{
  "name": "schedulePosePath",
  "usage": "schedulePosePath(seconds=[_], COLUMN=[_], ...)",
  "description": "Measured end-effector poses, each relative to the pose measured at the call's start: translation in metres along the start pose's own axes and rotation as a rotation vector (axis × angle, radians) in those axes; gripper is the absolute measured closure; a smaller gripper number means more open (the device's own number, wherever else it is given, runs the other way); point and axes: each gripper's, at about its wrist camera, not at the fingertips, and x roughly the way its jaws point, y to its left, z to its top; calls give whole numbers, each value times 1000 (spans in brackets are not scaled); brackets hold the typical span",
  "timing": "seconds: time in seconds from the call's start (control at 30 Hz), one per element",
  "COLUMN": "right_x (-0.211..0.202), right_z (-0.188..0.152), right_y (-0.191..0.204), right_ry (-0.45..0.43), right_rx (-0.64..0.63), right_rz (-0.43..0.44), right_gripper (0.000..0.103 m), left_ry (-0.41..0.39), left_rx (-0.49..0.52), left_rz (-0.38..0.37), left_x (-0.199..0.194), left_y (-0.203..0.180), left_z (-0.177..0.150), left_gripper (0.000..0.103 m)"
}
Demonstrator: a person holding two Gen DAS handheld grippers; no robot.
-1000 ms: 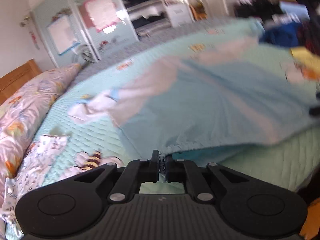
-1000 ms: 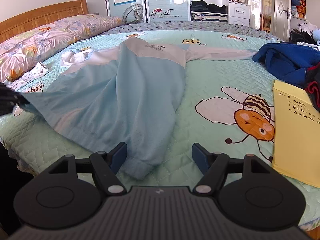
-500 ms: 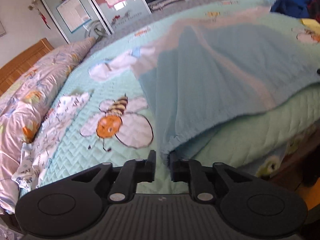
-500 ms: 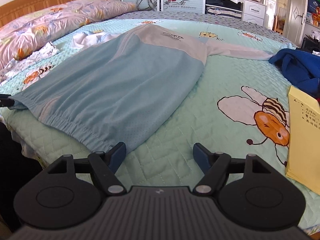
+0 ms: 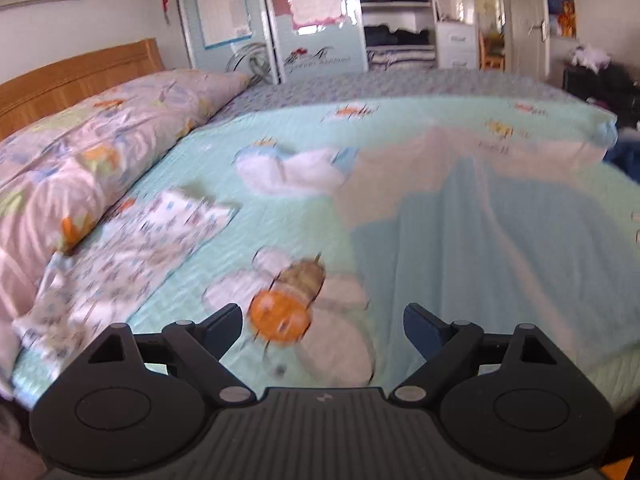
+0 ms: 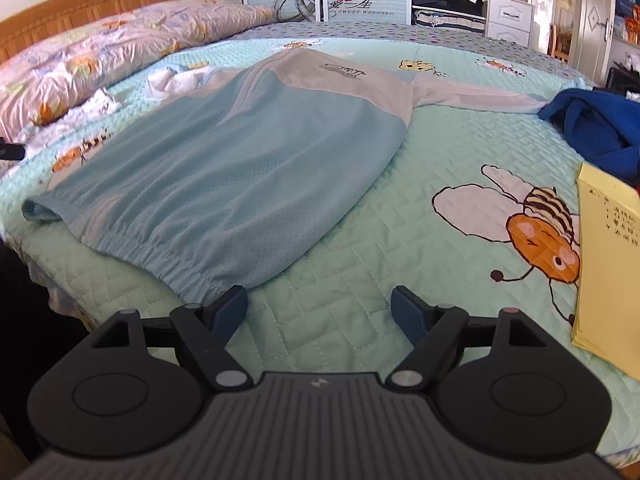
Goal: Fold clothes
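Bed [image 6: 360, 312] with mint quilted bee-print cover fills the room. Light blue and white jacket [image 6: 248, 168] lies spread flat across it, elastic hem toward the near edge, one white sleeve [image 6: 476, 98] stretched out toward the dark blue garment [image 6: 596, 128]. Yellow paper [image 6: 608, 264] at the right edge.

Thin mesh fabric: likely light, limp, a little slippery; it will sag and drag unless pinched at hem corners or sleeve cuff.

Left gripper [image 5: 322, 322]: fingers have just been opening, now wide, nothing between them. Right gripper [image 6: 320, 306]: fingers wide, empty, just beside the hem.
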Motion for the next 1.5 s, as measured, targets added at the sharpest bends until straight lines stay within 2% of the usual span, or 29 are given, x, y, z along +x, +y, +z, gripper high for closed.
schedulePosePath(seconds=[0.07,0.13,0.3,0.4,0.5,0.73,0.83,0.87,0.9,0.93,0.97,1.0,1.07,1.2,1.3,1.37,1.5], right_x=[-4,-8,-19,-20,-17,-6,-7,-7,-7,-7,-7,-8,-8,-9,-13,-16,-19], right_z=[2,3,2,2,4,7,7,7,7,6,7,7,7,7,6,6,4], right_y=[-10,-20,-43,-52,-52,-53,-53,-52,-52,-52,-52,-51,-50,-46,-48,-51,-57], right_ry=[-12,-21,-36,-38,-36,-21,-22,-21,-19,-19,-18,-18,-16,-15,-21,-26,-37], right_rx=[70,145,263,314,308,303,303,301,298,295,294,294,289,263,268,272,296], right_rz=[38,69,68,62,51,45,42,40,38,36,34,32,25,6,-3,-14,-22], right_gripper=[23,23,23,23,23,23,23,23,23,23,23,23,23,23,23,23,23], left_ry=[23,64,176,243,264,280,286,290,294,303,317,332,328,289,262,258,251], left_rx=[-56,-156,-444,-624,-719,-684,-675,-667,-659,-638,-611,-594,-570,-519,-484,-497,-538], left_rz=[-61,-142,-284,-346,-357,-372,-359,-350,-342,-322,-304,-307,-321,-287,-197,-153,-112], left_x=[34,69,149,189,207,224,229,231,233,234,234,236,235,224,214,207,201], left_y=[-3,1,24,44,55,46,44,43,42,39,37,36,34,30,39,54,84], left_z=[19,33,54,50,44,42,43,44,45,46,47,48,50,57,59,55,44], left_gripper=[13,13,19,19,20,22,31,40,57,65,88,97,98,99,100,100,99])
